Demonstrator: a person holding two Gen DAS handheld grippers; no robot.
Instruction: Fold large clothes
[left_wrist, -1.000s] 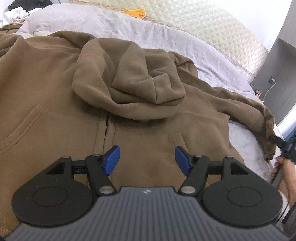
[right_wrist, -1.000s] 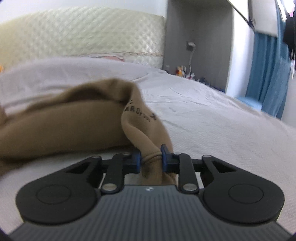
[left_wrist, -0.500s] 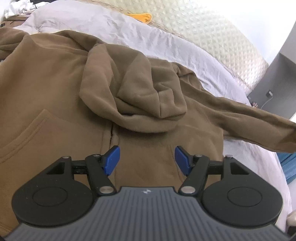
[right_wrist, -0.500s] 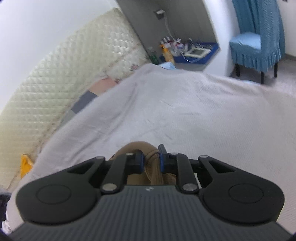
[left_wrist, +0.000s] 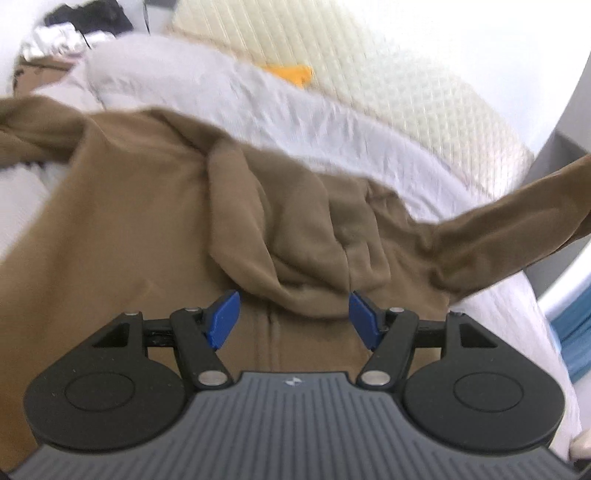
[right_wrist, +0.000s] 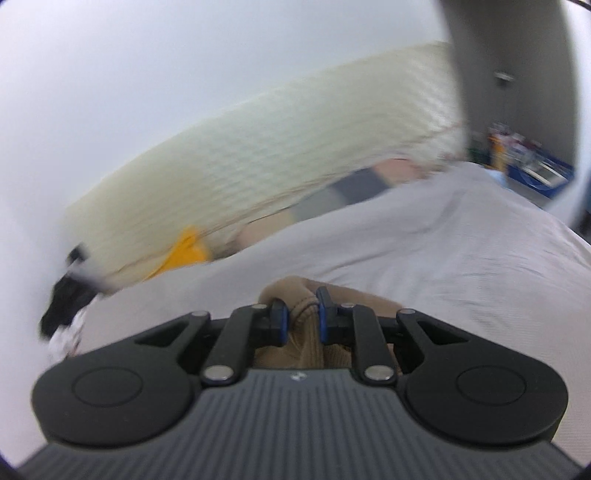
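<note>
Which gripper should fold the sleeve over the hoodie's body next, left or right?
Right. The right gripper is already shut on the sleeve cuff, with the sleeve raised off the bed. The left gripper is open and empty above the hoodie front, free to pin it down.

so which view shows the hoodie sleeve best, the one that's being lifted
The left wrist view. There the sleeve stretches up off the brown hoodie toward the right edge, nearly its whole length visible though blurred. The right wrist view shows only the bunched cuff end pinched in the right claw.
</note>
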